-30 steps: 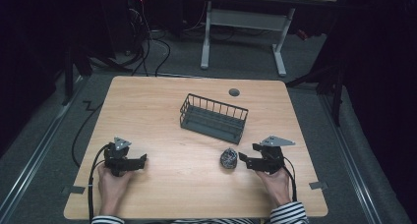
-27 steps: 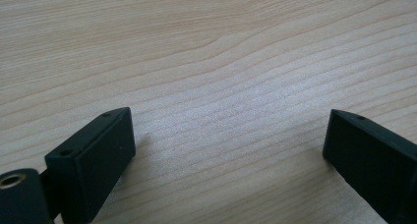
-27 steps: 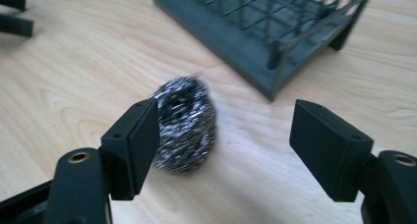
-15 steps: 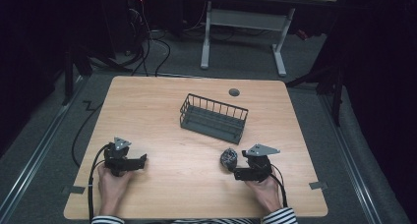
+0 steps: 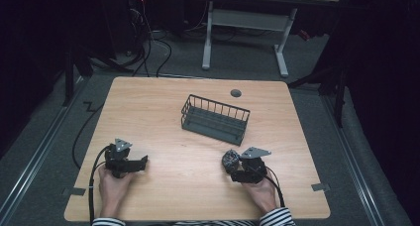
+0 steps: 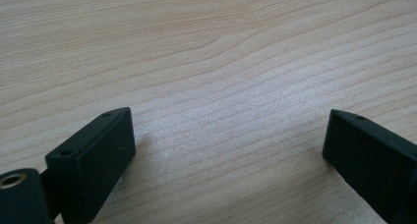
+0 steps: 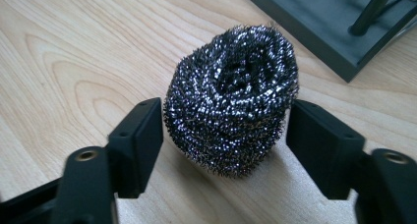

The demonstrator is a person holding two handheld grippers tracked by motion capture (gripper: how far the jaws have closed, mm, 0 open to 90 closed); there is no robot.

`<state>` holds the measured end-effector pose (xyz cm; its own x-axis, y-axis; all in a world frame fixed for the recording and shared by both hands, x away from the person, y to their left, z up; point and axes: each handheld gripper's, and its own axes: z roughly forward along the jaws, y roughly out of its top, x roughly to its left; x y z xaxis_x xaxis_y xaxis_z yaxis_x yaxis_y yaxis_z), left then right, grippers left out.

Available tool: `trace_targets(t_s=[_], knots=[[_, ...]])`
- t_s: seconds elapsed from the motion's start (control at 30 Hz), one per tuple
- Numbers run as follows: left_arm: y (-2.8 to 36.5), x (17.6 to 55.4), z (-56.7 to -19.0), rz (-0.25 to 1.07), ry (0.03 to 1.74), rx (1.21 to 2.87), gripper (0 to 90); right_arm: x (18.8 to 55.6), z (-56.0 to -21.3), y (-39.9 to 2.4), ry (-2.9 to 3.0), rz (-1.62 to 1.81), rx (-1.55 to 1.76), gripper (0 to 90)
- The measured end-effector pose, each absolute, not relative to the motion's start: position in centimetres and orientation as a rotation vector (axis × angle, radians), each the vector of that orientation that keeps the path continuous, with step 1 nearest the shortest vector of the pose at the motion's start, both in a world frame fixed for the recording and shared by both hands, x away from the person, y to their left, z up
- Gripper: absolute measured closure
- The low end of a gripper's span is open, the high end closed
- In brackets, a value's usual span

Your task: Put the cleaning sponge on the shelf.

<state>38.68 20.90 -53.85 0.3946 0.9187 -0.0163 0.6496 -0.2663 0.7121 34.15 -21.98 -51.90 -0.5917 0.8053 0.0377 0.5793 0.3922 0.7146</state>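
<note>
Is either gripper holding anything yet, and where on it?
Nothing held. The right gripper straddles the steel wool scourer, jaws beside its sides; left gripper open over bare table.

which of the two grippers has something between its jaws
The right gripper: a steel wool scourer sits between its open jaws. The left gripper has only bare table between its jaws.

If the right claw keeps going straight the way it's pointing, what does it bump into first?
The steel wool scrubber. It already sits between the open jaws of the right claw, so it would meet the claw almost at once. Beyond it lies the dark wire basket, though how far beyond is hard to judge.
</note>
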Motion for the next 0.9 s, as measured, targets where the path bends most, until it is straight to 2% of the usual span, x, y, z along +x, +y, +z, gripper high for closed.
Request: trace_targets(t_s=[0.33, 0.9], knots=[[20.9, 38.68, -53.85, 0.54, 1.336, 2.013, 5.9, 33.93, -51.9, -21.79, 2.326, 0.982, 1.187, 38.7], [20.9, 38.68, -53.85, 0.54, 1.336, 2.013, 5.9, 33.64, -51.47, -22.11, 2.318, 1.014, 1.173, 40.4]])
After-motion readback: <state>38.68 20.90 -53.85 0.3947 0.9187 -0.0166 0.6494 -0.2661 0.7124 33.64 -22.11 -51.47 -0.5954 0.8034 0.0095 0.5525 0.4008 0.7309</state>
